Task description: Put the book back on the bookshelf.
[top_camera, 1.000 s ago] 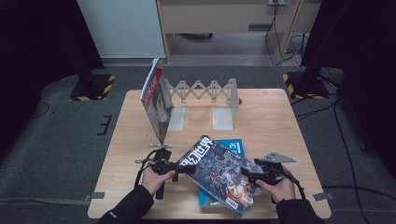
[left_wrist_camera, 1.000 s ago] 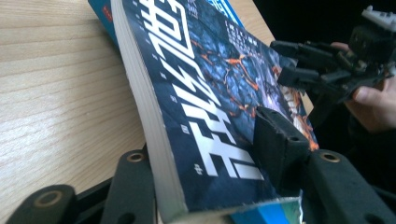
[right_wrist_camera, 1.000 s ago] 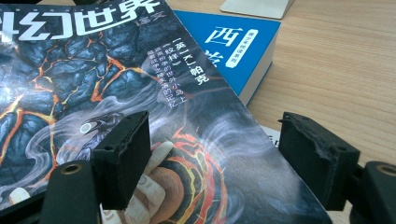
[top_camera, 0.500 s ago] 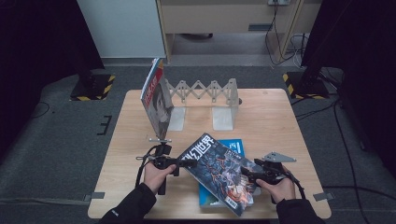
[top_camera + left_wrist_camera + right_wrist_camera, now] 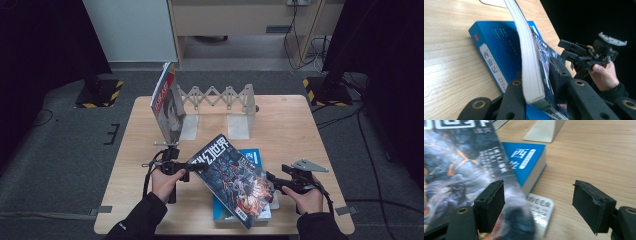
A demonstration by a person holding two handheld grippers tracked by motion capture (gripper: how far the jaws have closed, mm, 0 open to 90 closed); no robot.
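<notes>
Left tongs [image 5: 192, 170] have just been closing and now clamp the dark magazine [image 5: 232, 180], tilted over the blue book [image 5: 252, 156] near the counter's [image 5: 300, 125] front edge; right tongs [image 5: 272, 180] hang open beside it.

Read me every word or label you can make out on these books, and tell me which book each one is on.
"西游记": spine label of the blue book, left gripper view.
"科幻世界": title on the dark magazine, high view.
"西": large character on the blue book's cover, right gripper view; the character below it is cut off.
Magazine's small cover lines, the white booklet and the standing magazine: too blurred to read.
</notes>
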